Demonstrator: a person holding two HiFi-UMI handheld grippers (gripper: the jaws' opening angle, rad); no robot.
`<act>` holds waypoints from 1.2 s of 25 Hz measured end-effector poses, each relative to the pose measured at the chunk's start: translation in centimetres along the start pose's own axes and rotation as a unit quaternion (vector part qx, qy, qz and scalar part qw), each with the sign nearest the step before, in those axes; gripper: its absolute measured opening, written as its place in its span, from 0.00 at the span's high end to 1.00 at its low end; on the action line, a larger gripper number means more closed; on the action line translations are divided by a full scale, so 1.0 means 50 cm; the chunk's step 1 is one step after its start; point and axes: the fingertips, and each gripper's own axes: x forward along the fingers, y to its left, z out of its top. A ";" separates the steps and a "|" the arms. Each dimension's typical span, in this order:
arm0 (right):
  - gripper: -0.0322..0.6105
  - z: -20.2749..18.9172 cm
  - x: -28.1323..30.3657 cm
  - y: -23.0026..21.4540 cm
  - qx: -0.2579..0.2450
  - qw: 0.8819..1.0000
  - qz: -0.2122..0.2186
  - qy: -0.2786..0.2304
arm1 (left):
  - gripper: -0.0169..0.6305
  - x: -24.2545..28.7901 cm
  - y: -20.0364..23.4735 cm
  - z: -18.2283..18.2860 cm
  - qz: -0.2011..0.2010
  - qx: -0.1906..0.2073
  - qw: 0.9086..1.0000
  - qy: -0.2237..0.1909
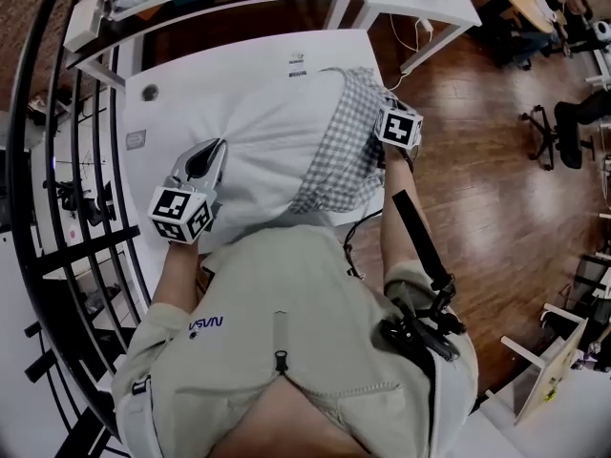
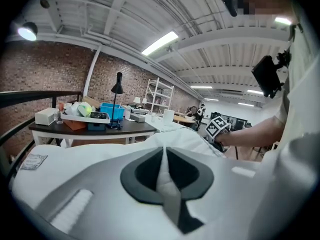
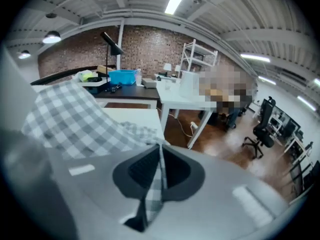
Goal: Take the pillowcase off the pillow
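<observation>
fingers (image 2: 142,175) pinch: l gripper (image 2: 163,156) 1 pillow (image 1: 258,132), r gripper (image 3: 160,153) 1 pillowcase (image 1: 339,151).

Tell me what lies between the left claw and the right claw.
The head view shows the bare white pillow, held by the left claw, then the bunched checked pillowcase, held by the right claw.

We count one pillow (image 1: 253,146), one pillowcase (image 1: 339,156) and two grippers.
These are the left gripper (image 2: 164,161) and the right gripper (image 3: 160,159); we also count two white tables, the near table (image 1: 220,70) and the far table (image 1: 420,3), one dark desk (image 2: 130,128), one lamp (image 2: 117,89) and one blue bin (image 2: 111,110).
</observation>
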 end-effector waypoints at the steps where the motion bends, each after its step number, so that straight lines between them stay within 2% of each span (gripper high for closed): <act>1: 0.94 -0.008 0.004 0.012 -0.005 1.000 0.018 -0.007 | 0.94 0.009 -0.002 -0.001 -0.003 0.010 1.000 0.003; 3: 0.93 -0.008 0.002 0.035 -0.008 0.998 0.050 -0.027 | 0.93 0.029 -0.009 0.001 -0.010 0.032 0.999 0.007; 5: 0.92 0.005 -0.012 0.052 0.003 0.996 0.076 -0.048 | 0.87 0.042 -0.015 0.008 -0.013 0.046 0.999 0.003; 7: 0.80 0.029 -0.044 0.064 0.013 0.992 0.097 -0.074 | 0.81 0.045 -0.026 0.021 -0.017 0.059 0.998 -0.005; 9: 0.76 0.055 -0.094 0.077 0.015 0.987 0.116 -0.110 | 0.74 0.035 -0.052 0.040 -0.023 0.091 0.996 -0.011; 12: 0.76 0.063 -0.186 0.105 0.014 0.978 0.141 -0.154 | 0.70 0.010 -0.121 0.043 -0.047 0.153 0.987 0.001; 15: 0.74 0.020 -0.276 0.153 0.008 0.971 0.173 -0.167 | 0.68 -0.016 -0.202 0.000 -0.091 0.191 0.977 0.033; 18: 0.70 -0.054 -0.349 0.214 -0.012 0.966 0.210 -0.153 | 0.61 -0.032 -0.261 -0.061 -0.130 0.211 0.966 0.070; 20: 0.68 -0.116 -0.385 0.253 -0.028 0.965 0.227 -0.127 | 0.57 -0.035 -0.275 -0.107 -0.148 0.206 0.962 0.099; 22: 0.67 -0.187 -0.408 0.284 -0.043 0.966 0.237 -0.092 | 0.54 -0.035 -0.272 -0.149 -0.152 0.206 0.959 0.124; 26: 0.64 -0.319 -0.401 0.337 -0.084 0.967 0.238 -0.026 | 0.53 -0.014 -0.250 -0.212 -0.139 0.238 0.949 0.155; 27: 0.64 -0.338 -0.392 0.348 -0.096 0.968 0.230 -0.017 | 0.56 -0.007 -0.242 -0.220 -0.131 0.242 0.949 0.155; 30: 0.67 -0.347 -0.370 0.362 -0.136 0.971 0.196 -0.011 | 0.78 0.004 -0.223 -0.218 -0.119 0.243 0.951 0.147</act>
